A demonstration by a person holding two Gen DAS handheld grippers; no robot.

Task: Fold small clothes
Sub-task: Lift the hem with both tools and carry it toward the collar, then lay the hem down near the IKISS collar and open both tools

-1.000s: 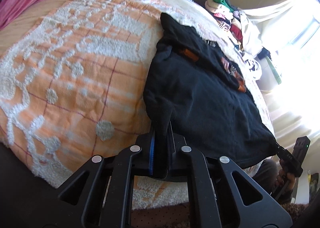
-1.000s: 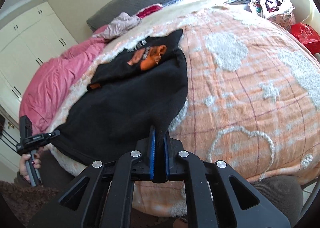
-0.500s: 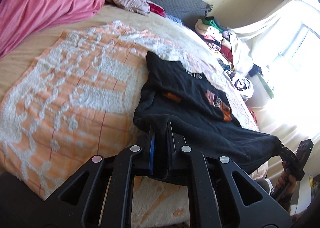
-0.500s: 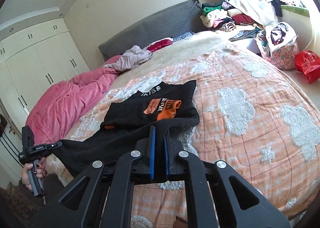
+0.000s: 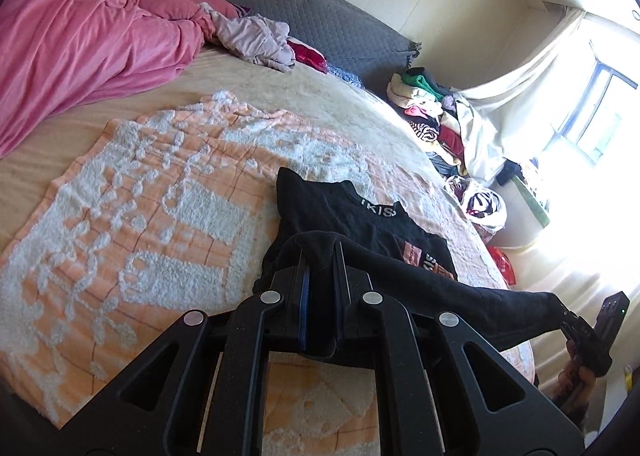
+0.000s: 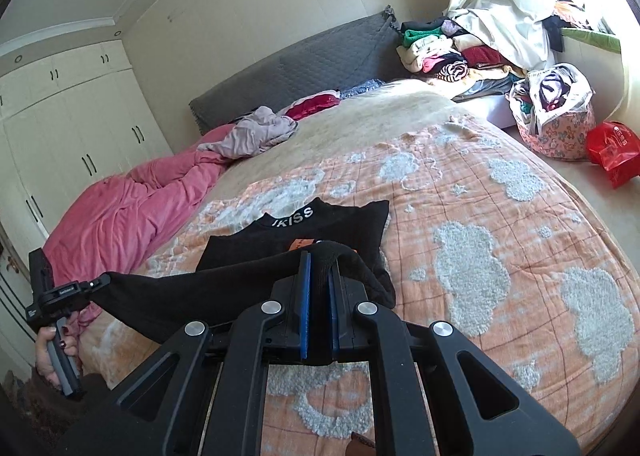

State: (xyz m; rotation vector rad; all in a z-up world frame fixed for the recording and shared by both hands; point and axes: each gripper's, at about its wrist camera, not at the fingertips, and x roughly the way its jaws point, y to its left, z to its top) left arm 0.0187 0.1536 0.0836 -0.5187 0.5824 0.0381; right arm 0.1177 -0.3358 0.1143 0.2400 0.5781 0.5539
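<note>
A black shirt (image 5: 360, 224) with a white-lettered collar and an orange print lies on the orange-and-white blanket (image 5: 160, 224), collar end farthest from me. My left gripper (image 5: 320, 252) is shut on one corner of the shirt's hem. My right gripper (image 6: 319, 258) is shut on the other corner. The hem hangs stretched between them, lifted off the blanket over the shirt's lower half. In the left wrist view the right gripper (image 5: 562, 308) shows at the far right, held by a hand. In the right wrist view the left gripper (image 6: 102, 279) shows at the far left above the shirt (image 6: 344, 222).
A pink duvet (image 5: 80, 44) is bunched at the bed's head, with a mauve garment (image 5: 256, 40) by the grey headboard (image 6: 304, 64). A pile of clothes (image 6: 444, 52), a filled bag (image 6: 556, 116) and a red bag (image 6: 612, 152) lie beside the bed. White wardrobe doors (image 6: 60, 128) stand at the left.
Both grippers have risen with the hem corners and tipped up. The shirt's lower half has come off the blanket and now hangs stretched between them, nearer the collar.
</note>
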